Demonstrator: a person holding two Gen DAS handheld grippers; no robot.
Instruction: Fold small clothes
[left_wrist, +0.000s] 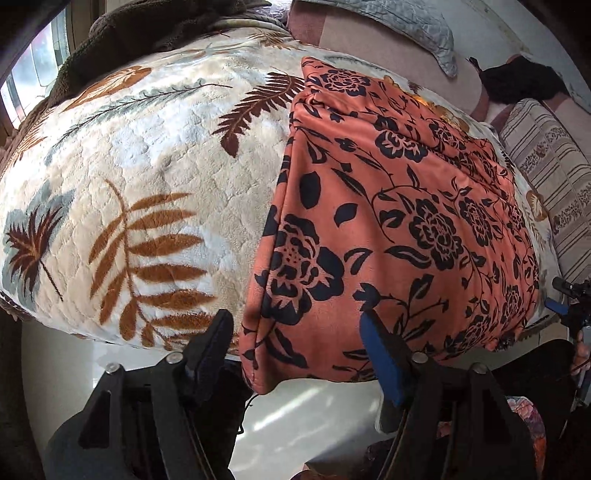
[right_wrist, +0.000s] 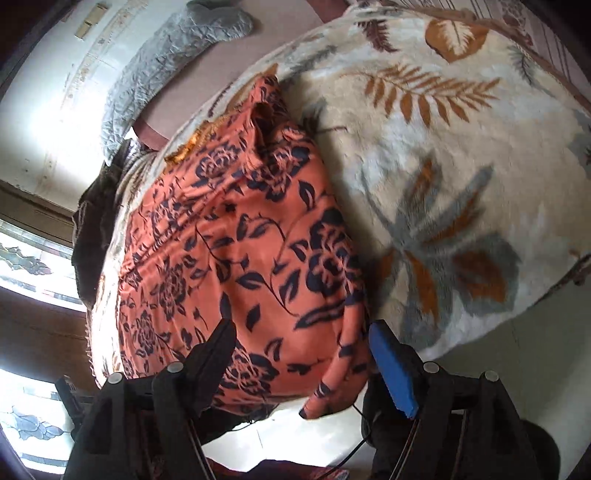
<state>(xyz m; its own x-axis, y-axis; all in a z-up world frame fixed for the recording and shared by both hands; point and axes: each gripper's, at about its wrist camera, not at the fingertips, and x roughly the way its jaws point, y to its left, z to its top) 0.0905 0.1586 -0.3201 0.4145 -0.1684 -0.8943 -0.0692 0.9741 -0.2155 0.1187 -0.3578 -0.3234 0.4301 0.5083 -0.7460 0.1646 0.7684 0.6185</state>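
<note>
Free room and obstacles around the folded orange cloth with dark floral print (left_wrist: 399, 206), laid flat on a cream plush blanket with brown and grey leaf pattern (left_wrist: 147, 166).

- Left of the cloth, left wrist view: wide bare stretch of blanket, unobstructed.
- Right wrist view: broad open blanket (right_wrist: 461, 177) beside the cloth (right_wrist: 236, 251).
- Near edge: cloth corner overhanging the blanket edge, pale floor (left_wrist: 295, 417) below, open for approach.
- Far side: grey quilted pillow (left_wrist: 417, 29), dark crumpled garment (left_wrist: 524, 81), striped beige cushion (left_wrist: 550, 184) close beside the cloth's far right edge.
- Far left: dark brown fleece (left_wrist: 122, 40) heaped along the blanket edge.
</note>
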